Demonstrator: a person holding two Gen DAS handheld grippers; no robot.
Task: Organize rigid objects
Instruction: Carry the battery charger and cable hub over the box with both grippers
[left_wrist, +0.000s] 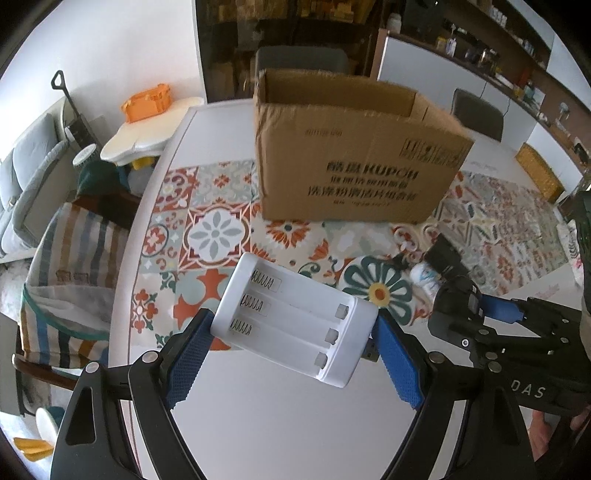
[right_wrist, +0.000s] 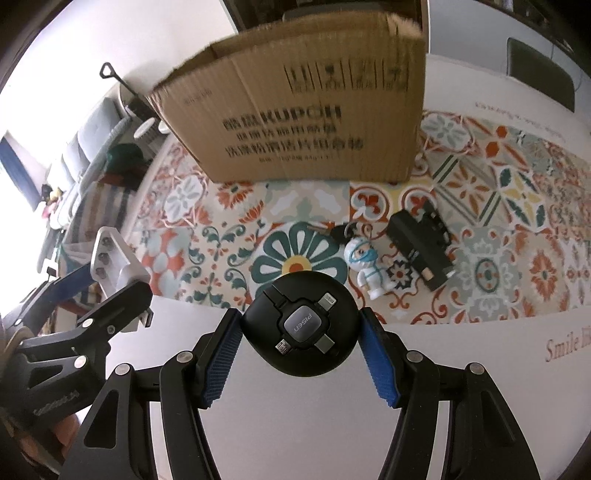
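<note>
Tilting downward, both grippers (left_wrist: 293, 339) (right_wrist: 301, 341) clamp loads above table (left_wrist: 258, 424).

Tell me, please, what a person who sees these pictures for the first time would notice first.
First, each gripper holds something: the left gripper is shut on a white battery charger with three empty slots, and the right gripper is shut on a round black cable adapter. Behind them an open cardboard box stands on the patterned tablecloth. Between box and right gripper lie a small white figurine keychain and a black device.
</note>
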